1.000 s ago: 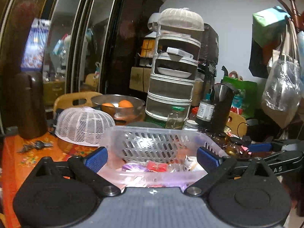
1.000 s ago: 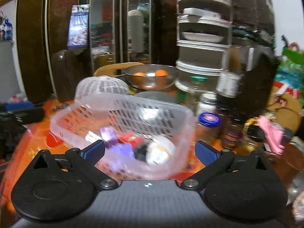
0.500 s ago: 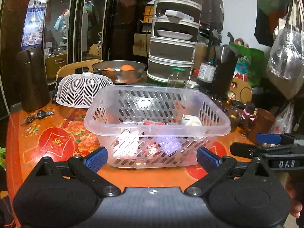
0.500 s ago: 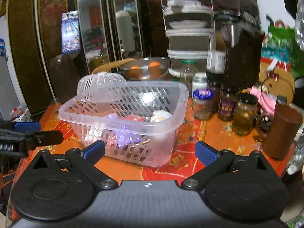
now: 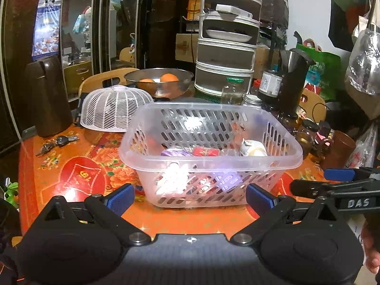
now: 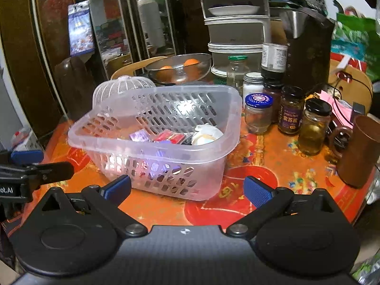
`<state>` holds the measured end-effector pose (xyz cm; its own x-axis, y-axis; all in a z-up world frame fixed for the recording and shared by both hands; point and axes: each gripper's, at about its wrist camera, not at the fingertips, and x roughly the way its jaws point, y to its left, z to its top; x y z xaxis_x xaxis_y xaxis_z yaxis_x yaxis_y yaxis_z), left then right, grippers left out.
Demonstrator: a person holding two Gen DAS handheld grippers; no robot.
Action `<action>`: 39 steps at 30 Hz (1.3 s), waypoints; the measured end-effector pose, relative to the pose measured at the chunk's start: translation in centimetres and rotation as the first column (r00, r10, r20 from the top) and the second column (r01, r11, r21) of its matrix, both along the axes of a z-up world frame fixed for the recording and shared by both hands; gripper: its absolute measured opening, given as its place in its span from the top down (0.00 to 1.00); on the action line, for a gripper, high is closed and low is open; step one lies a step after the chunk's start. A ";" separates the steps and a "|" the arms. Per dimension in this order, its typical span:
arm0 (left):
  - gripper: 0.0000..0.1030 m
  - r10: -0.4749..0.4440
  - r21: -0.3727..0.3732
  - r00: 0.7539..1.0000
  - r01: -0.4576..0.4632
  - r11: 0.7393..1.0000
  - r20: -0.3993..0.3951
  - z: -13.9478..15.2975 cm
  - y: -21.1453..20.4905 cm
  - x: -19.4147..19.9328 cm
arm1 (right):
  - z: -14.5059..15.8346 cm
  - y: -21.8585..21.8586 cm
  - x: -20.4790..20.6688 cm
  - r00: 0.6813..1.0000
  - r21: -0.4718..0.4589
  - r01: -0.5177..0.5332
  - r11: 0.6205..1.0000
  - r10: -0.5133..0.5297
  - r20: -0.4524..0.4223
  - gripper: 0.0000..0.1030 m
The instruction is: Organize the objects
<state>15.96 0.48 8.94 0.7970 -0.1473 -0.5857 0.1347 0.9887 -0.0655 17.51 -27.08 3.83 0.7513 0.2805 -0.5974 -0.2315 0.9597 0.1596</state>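
Clear plastic, slotted all round, the basket (image 5: 210, 159) sits on the orange flowered tablecloth (image 5: 78, 166) just ahead of both my tools, resting flat and free of either one. Inside it lie small things gathered in one heap: a purple packet (image 6: 140, 135), a red packet (image 6: 169, 137), and a white rounded piece (image 6: 207, 134) toward the right wall. I judge the sorting to be done or nearly so, since the loose bits are all in one container and nothing small lies stray on the near cloth except the keys (image 5: 58, 141) far left.

Behind the basket, a white mesh food cover (image 5: 115, 108) stands dome-up, and beyond it a steel bowl (image 5: 159, 80) holds oranges. To the right, a row of jars (image 6: 288, 112) stays grouped near a brown mug (image 6: 358, 150), well apart from the basket.

My left gripper (image 5: 190, 196) is spread wide, its blue pads on either side of the basket's near wall but short of it, grasping nothing. My right gripper (image 6: 187, 188) is likewise spread wide and empty, its pads just short of the basket's near corner. Each tool shows at the edge of the other's view, flanking the basket.
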 end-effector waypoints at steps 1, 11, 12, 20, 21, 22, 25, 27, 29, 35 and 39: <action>0.02 0.003 -0.003 1.000 -0.003 1.000 -0.001 0.3 0.2 0.0 | 0.4 -0.1 -0.2 1.000 0.000 0.001 1.000 -0.001 0.001 0.00; 0.02 -0.011 -0.024 1.000 0.011 1.000 -0.013 1.1 -0.3 0.3 | 2.7 1.1 -0.6 0.999 -0.049 -0.024 0.998 0.025 0.028 0.00; 0.02 -0.013 -0.022 1.000 0.013 1.000 -0.013 1.1 -0.4 0.3 | 2.6 1.1 -0.4 0.999 -0.047 -0.023 0.999 0.024 0.021 0.00; 0.02 -0.007 -0.018 1.000 0.007 1.000 -0.005 1.3 -0.3 0.1 | 2.2 0.7 0.0 1.000 -0.028 -0.002 1.000 0.002 0.007 0.00; 0.02 -0.006 -0.017 1.000 0.006 1.000 -0.004 1.3 -0.3 0.2 | 2.2 0.8 0.0 1.000 -0.032 -0.001 1.000 0.001 0.005 0.00; 0.02 -0.006 -0.015 1.000 0.006 1.000 -0.003 1.3 -0.4 0.2 | 2.1 0.8 0.1 1.000 -0.035 -0.001 0.999 0.001 0.000 0.00; 0.02 -0.008 -0.008 1.000 0.008 1.000 0.001 1.4 -0.5 0.2 | 1.9 0.8 0.2 1.000 -0.041 0.000 0.999 0.000 -0.007 0.00; 0.02 -0.008 -0.005 1.000 0.008 1.000 0.000 1.4 -0.5 0.4 | 1.9 0.7 0.2 1.000 -0.041 0.003 0.999 -0.003 -0.004 0.00; 0.02 -0.007 -0.011 1.000 0.007 1.000 -0.002 1.4 -0.3 0.5 | 2.0 0.6 0.2 1.000 -0.034 0.004 0.999 -0.004 -0.004 0.00; 0.02 -0.010 -0.011 1.000 0.010 1.000 -0.002 1.3 -0.5 0.4 | 2.1 0.6 0.2 1.000 -0.038 0.002 0.999 -0.002 0.002 0.00; 0.02 -0.017 -0.014 1.000 0.017 1.000 -0.002 1.3 -0.6 0.4 | 2.1 0.5 0.2 1.000 -0.035 -0.002 0.999 0.002 0.001 0.00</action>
<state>16.35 -0.17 10.23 0.7932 -0.1690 -0.5850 0.1509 0.9853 -0.0800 17.74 -26.53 5.95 0.7515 0.2613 -0.6058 -0.2337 0.9641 0.1259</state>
